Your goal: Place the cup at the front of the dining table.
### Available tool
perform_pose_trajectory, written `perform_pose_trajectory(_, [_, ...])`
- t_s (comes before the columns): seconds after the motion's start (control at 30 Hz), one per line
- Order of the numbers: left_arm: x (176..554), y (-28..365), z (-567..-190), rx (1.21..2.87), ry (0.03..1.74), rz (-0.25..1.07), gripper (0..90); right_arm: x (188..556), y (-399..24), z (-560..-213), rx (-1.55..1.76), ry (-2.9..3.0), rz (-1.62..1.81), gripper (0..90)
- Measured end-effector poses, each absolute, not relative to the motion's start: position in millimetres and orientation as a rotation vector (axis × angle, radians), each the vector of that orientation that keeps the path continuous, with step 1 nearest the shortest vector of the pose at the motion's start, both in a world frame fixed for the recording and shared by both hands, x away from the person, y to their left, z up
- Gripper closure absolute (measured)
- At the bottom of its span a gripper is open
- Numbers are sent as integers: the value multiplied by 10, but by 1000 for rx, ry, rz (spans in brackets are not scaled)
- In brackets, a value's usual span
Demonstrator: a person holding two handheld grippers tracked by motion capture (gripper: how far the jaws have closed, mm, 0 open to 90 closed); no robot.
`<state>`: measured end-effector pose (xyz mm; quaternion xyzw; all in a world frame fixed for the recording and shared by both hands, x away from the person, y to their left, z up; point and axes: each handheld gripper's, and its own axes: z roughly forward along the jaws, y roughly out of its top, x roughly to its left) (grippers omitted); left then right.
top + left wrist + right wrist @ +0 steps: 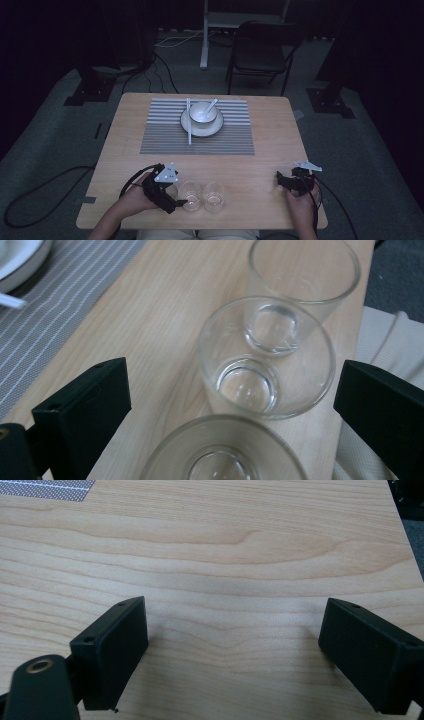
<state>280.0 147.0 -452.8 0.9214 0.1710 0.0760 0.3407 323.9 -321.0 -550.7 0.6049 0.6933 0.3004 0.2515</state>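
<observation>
Light wooden table (260, 165) with a grey striped placemat (165, 140) at the far middle, carrying a white round plate (186, 126), white bowl (202, 113), white spoon (212, 104) and white chopsticks (189, 135). Near the front edge, clear drinking glasses (202, 196) side by side (three in the left gripper view). Left gripper (181, 202) just beside them, jaws wide open, holding nothing. Right gripper (278, 180) well apart, over bare wood, jaws wide open and empty.
</observation>
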Motion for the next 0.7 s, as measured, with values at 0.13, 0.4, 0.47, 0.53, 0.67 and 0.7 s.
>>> perform_pose_trajectory(0.13, [2803,1368,-4525,2442,414,206,18,3239,-3211,-5507,1645,1886,817,117])
perform_pose_trajectory(0.4, [2796,1211,-4559,2512,370,208,18,3239,-3211,-5507,1646,1886,817,117])
perform_pose_trajectory(0.47, [2797,1175,-4580,2539,359,216,18,3239,-3211,-5507,1645,1886,817,117])
perform_pose_trajectory(0.53, [2797,1142,-4599,2552,357,219,18,3239,-3211,-5507,1646,1886,817,117])
perform_pose_trajectory(0.67, [2804,1094,-4629,2574,334,212,46,3239,-3211,-5507,1646,1886,817,117])
perform_pose_trajectory(0.7, [2807,1080,-4640,2576,339,228,48,3239,-3211,-5507,1645,1886,817,117])
